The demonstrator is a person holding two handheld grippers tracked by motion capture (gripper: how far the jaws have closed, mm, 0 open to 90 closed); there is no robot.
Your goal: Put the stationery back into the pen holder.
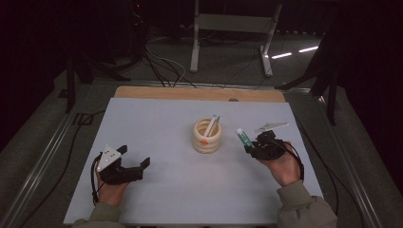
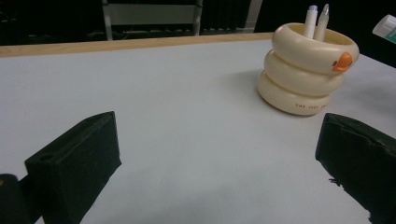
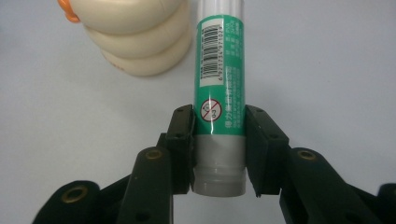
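Your right gripper (image 3: 218, 154) is clamped on one glue stick (image 3: 219, 93): a smooth, glossy cylinder with a green printed label, a barcode and a plain grey base. The matte black pads (image 3: 183, 140) press its lower part from both sides, just above that base. In the high view the stick (image 1: 243, 137) is held to the right of the pen holder, slanting up and away from your right hand (image 1: 280, 166), with its pale cap on the far end.

Your left gripper (image 1: 124, 164) rests low over the table on the left, well apart from everything else. Its two blocky black jaws stand wide apart with nothing between them, bare tabletop showing through the gap in the left gripper view.

The table (image 1: 157, 123) is covered by a flat, matte, pale blue-grey sheet, and a strip of light wood runs along its far edge.

Near the middle of the table stands one cream pen holder (image 1: 207, 136), shaped like three soft rounded rings stacked upright, smooth and slightly glossy, with a small orange beak-like knob (image 2: 344, 61) on the top ring and a line of tiny print on the lowest. Two slim white pens (image 2: 316, 18) lean inside it, tips above the rim. Nothing lies between the glue stick and the holder.

Beyond the table, on the dark floor, stand one pale metal frame (image 1: 233, 28) and several loose cables (image 1: 161, 66).
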